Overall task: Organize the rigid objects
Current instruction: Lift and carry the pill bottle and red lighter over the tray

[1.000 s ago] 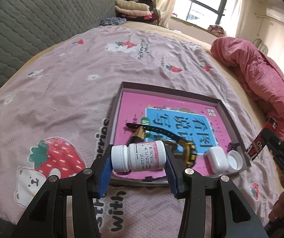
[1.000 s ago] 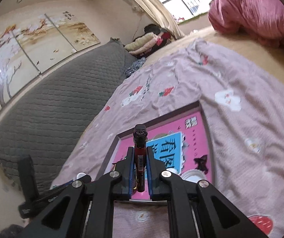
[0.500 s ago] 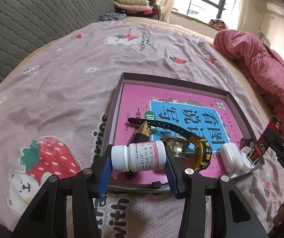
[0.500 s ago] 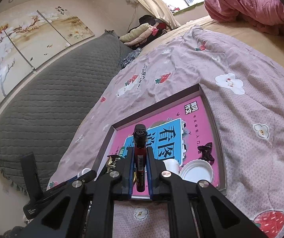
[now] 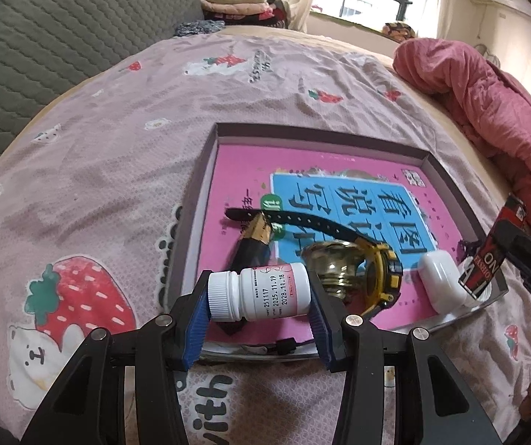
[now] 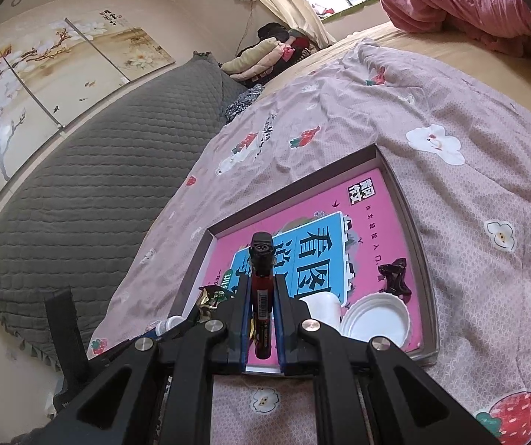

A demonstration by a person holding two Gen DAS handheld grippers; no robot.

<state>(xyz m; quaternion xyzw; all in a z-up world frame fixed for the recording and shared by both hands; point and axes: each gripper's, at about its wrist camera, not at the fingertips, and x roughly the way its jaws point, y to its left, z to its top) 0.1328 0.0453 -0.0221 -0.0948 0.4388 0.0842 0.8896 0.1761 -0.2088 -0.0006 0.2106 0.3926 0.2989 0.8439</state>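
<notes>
Tray (image 5: 206, 170): shallow grey-rimmed box lying flat on the pink strawberry-print bedspread (image 5: 124, 141), its floor covered by a pink and blue printed sheet; every place below is given relative to this tray.
Left gripper (image 5: 259, 298): at the tray's near edge, its blue pads pinching a white pill bottle (image 5: 261, 293) from both ends.
Pill bottle: held sideways over the tray's near-left corner, cap toward the left pad, printed dates on the label facing up.
Right gripper (image 6: 261, 319): over the tray's near rim, jaws pressed tight on a red lighter (image 6: 261, 296).
Lighter: held lengthwise between the fingers, its black head pointing over the tray's middle; in the left view it shows at the tray's near-right corner (image 5: 488, 259).
Watch (image 5: 376, 270): inside the tray near its front, yellow and black case, black strap stretching toward the tray's left side.
Dark foil packet (image 5: 252, 244): inside the tray, just left of the watch, under the strap.
White case (image 5: 441, 282): inside the tray by its near-right corner.
White lid (image 6: 376, 320): inside the tray, beside the white case, open side up.
Dark hair clip (image 6: 395, 276): inside the tray along its right wall, just beyond the lid.
Pink quilt (image 5: 488, 92): bunched on the bed beyond the tray's far-right corner.
</notes>
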